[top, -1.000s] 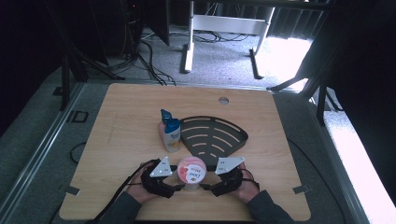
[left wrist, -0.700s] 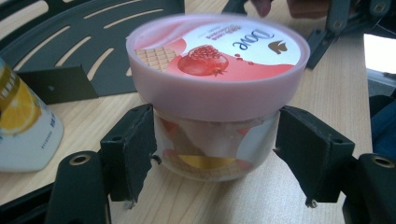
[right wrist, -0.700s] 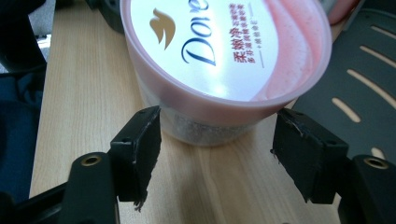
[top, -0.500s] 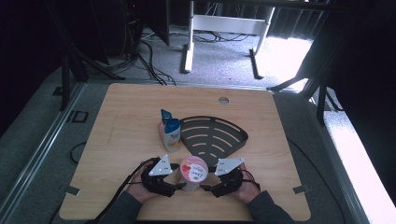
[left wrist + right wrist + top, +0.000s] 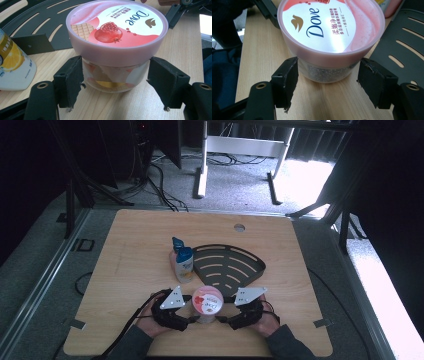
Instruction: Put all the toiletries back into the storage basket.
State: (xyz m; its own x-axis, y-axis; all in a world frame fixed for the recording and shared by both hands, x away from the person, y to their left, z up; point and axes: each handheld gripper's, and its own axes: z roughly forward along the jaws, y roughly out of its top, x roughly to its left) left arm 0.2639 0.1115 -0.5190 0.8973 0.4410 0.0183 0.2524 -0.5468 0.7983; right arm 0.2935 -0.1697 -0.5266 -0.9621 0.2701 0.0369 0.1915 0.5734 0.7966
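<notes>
Tub [image 5: 208,302] of Dove cream stands upright at the table's [image 5: 125,240] near edge, just in front of the black rack [image 5: 227,265]. Left gripper [image 5: 115,83] pinches its base; right gripper's [image 5: 328,82] jaws flank it, spread, not pressing.

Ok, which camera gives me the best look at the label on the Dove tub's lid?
The left gripper view: the Dove tub shows its whole lid there, logo and pomegranate picture sharp. The right gripper view has glare over the lid and crops its far edge. The high view shows it small, between both claws.
</notes>
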